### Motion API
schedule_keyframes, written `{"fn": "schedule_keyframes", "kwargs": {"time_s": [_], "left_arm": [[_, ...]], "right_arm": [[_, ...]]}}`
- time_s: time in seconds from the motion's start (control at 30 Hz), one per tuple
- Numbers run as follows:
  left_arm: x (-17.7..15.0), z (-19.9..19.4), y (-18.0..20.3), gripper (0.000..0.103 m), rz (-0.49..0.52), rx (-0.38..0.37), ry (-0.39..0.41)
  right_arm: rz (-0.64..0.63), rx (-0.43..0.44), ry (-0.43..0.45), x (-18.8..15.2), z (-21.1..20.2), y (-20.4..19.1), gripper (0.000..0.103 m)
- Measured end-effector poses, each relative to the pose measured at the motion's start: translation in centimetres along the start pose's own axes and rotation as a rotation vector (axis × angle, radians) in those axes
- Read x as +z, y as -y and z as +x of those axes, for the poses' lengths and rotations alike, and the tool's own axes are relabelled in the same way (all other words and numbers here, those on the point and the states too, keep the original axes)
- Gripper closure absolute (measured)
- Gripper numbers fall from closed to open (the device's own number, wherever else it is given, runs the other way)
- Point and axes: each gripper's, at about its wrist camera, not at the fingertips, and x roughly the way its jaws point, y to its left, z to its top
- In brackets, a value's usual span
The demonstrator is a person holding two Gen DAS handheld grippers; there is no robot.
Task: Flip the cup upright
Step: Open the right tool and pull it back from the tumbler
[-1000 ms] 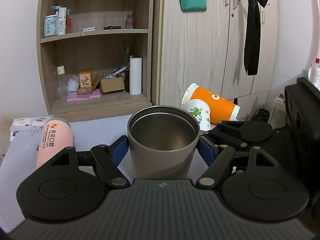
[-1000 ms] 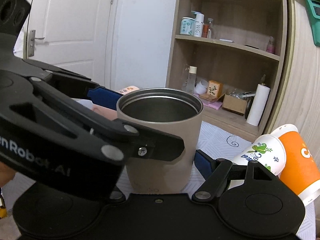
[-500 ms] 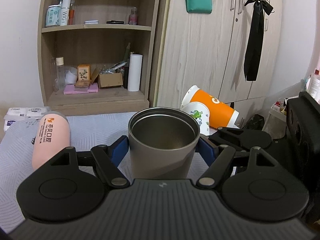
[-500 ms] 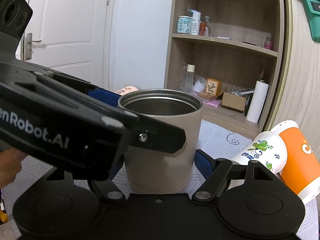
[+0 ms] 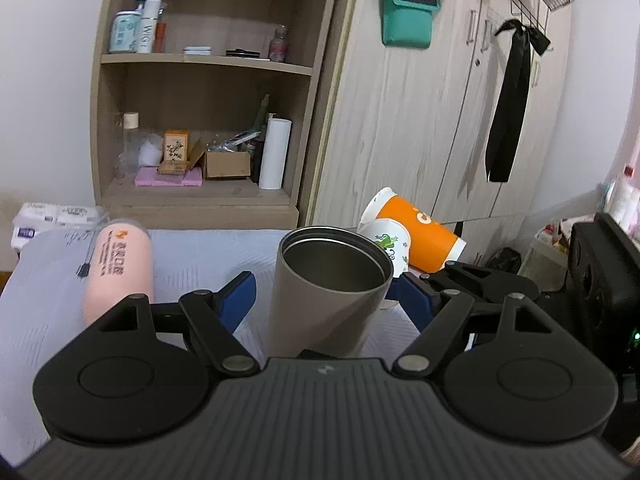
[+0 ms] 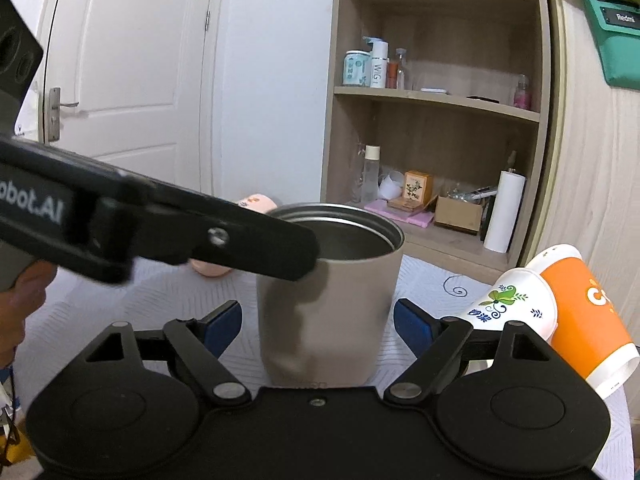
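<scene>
While both grippers stand with fingers wide, touching nothing, the cup (image 5: 332, 284) sits upright on the counter (image 5: 44, 320) between left gripper (image 5: 326, 294) and right gripper (image 6: 318, 318); pink bottle (image 5: 120, 268) left, paper cups (image 5: 416, 236) right of it.

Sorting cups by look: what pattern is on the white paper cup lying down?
Green leaves with blue swirls on the white paper cup, clearest in the right wrist view.

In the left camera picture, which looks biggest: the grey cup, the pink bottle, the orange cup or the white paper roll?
1. Grey cup, though it is nearest the camera.
2. Pink bottle and orange cup look about alike, too close to rank.
3. Paper roll, smallest, but it stands far back on the shelf.
</scene>
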Motion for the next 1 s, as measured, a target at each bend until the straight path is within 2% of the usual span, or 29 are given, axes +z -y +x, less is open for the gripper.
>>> {"fn": "schedule_keyframes", "kwargs": {"time_s": [0.23, 0.43, 0.57, 0.63, 0.87, 1.0], "left_arm": [[-0.6, -2.8, 0.4, 0.026, -0.016, 0.075, 0.033], [-0.9, -6.2, 2.0, 0.026, 0.004, 0.165, 0.087], [-0.9, -8.4, 3.2, 0.025, 0.012, 0.202, 0.11], [-0.9, -9.4, 3.7, 0.021, 0.011, 0.211, 0.119], [-1.5, -12.2, 4.6, 0.02, 0.008, 0.238, 0.118], [-1.9, -13.6, 4.8, 0.016, 0.0, 0.285, 0.106]], "right_arm": [[0.002, -0.029, 0.049, 0.0, -2.6, -1.2, 0.016], [-0.061, -0.074, 0.079, 0.0, -5.8, -3.5, 0.016], [-0.102, -0.128, 0.11, 0.4, -8.4, -5.4, 0.016], [-0.101, -0.15, 0.123, 0.6, -9.5, -5.9, 0.016], [-0.024, -0.228, 0.154, 0.8, -13.2, -6.9, 0.016], [0.056, -0.292, 0.159, 0.7, -14.7, -6.5, 0.016]]}}
